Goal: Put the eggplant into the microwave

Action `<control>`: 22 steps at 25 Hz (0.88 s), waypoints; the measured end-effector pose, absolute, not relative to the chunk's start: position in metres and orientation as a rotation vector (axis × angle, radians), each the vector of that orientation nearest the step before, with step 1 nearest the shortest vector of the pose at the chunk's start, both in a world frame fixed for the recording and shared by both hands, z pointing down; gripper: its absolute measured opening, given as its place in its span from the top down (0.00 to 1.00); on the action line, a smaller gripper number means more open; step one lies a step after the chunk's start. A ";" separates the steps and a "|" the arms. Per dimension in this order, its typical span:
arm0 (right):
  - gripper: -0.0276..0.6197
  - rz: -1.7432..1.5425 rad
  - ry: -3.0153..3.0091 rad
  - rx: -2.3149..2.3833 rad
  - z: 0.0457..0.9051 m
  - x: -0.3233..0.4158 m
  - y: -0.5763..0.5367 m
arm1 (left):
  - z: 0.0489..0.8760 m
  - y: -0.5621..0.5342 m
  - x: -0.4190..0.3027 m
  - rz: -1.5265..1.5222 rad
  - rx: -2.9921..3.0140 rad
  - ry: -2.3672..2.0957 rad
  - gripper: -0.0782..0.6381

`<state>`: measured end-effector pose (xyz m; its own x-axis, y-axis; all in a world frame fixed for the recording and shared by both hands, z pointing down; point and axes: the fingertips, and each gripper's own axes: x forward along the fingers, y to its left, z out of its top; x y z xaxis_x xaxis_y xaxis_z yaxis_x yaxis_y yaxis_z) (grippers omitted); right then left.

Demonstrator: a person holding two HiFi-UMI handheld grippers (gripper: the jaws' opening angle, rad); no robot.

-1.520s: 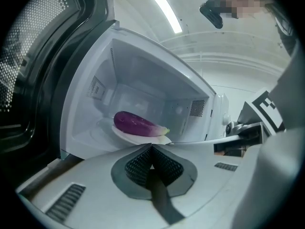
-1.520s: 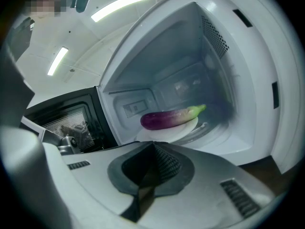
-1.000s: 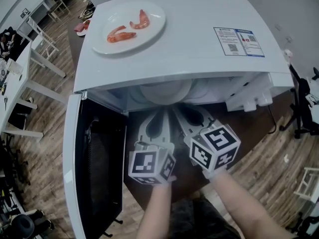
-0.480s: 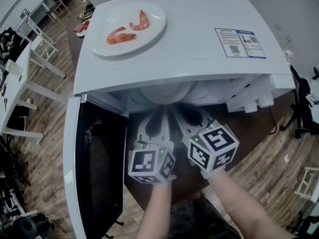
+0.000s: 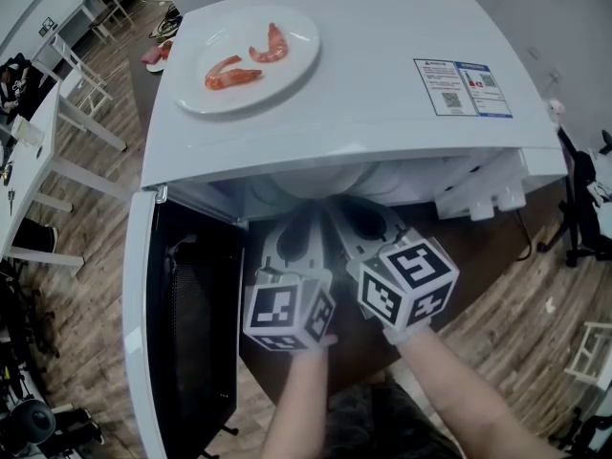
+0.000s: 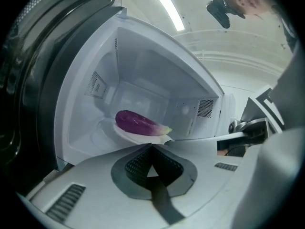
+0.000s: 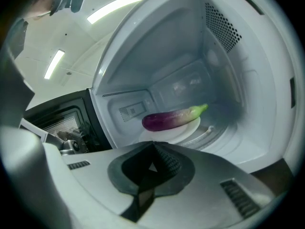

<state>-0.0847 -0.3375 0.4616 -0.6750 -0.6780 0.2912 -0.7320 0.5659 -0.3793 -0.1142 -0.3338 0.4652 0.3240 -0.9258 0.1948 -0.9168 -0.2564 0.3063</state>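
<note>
Wooden floor (image 5: 86, 199) runs down the left and lower right of the head view, around a white microwave (image 5: 382, 65) whose door (image 5: 143, 304) hangs wide open at the lower left.

Nearest the camera, at bottom centre, two hands hold the tools side by side, both aimed into the opening. The left tool (image 5: 301, 232) has its jaws pressed together with nothing between them; its own view shows the tips (image 6: 152, 147) meeting. The right tool (image 5: 363, 223) is likewise closed and empty, its tips (image 7: 153, 144) touching just outside the opening.

Beyond the tips, the eggplant (image 6: 138, 123) lies lengthwise on a small white plate (image 6: 131, 136) on the oven floor, purple end towards the left wall, pale green stem end towards the right (image 7: 174, 117). It sits well inside, apart from both tools.

Farthest, on the microwave's roof at the upper left, a second plate (image 5: 287, 65) carries two shrimp (image 5: 229, 75); a printed label (image 5: 462, 87) sits at the upper right.

By the look of it, the placing is done, and what remains is to back out and shut the door. To do that well, draw both tools straight back along their own line so neither nudges the plate rim. Then bring the left tool around the far edge of the door and push on its outer face, low and near the free edge. Swing it slowly so the roof does not shake and the shrimp plate does not slide.
</note>
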 end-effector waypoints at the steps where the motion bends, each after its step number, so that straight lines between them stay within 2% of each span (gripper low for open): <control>1: 0.95 0.729 -2.679 1.210 0.461 -0.085 -0.338 | 0.465 -0.334 -0.114 -0.033 2.233 -1.637 0.87; 22: 0.95 0.676 -2.707 1.150 0.458 -0.089 -0.338 | 0.464 -0.337 -0.114 -0.001 2.227 -1.636 0.87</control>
